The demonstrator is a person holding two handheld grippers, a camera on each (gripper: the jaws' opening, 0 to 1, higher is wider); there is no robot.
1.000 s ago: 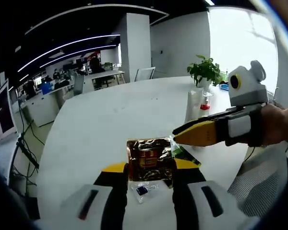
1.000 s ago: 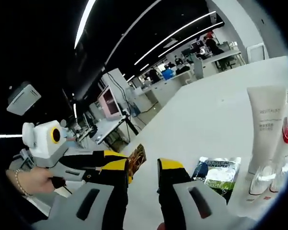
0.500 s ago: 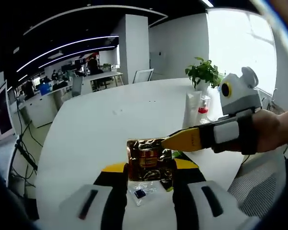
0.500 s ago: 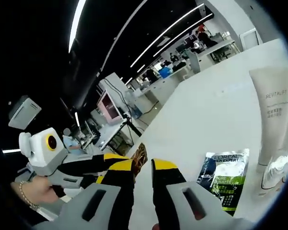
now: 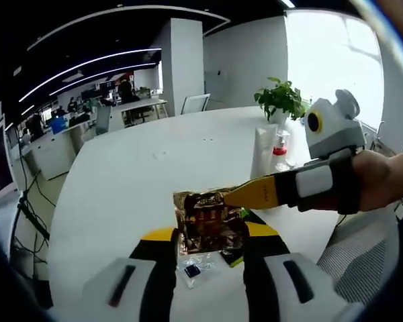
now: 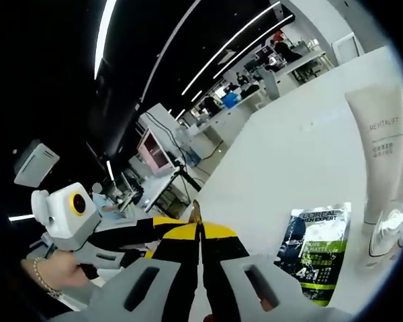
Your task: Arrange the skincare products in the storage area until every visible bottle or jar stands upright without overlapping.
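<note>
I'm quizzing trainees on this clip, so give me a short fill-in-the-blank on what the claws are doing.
The left claw grips a ___ foil sachet.
The right claw is shut on that sachet's ___.
The green sachet lies ___ on the table.
The white tube stands ___.

Missing: gold; edge; flat; upright

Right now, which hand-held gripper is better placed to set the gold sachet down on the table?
Probably the left hand-held gripper: its jaws grip the gold sachet by the lower edge, above the white table. The right hand-held gripper pinches only the sachet's top corner.
</note>
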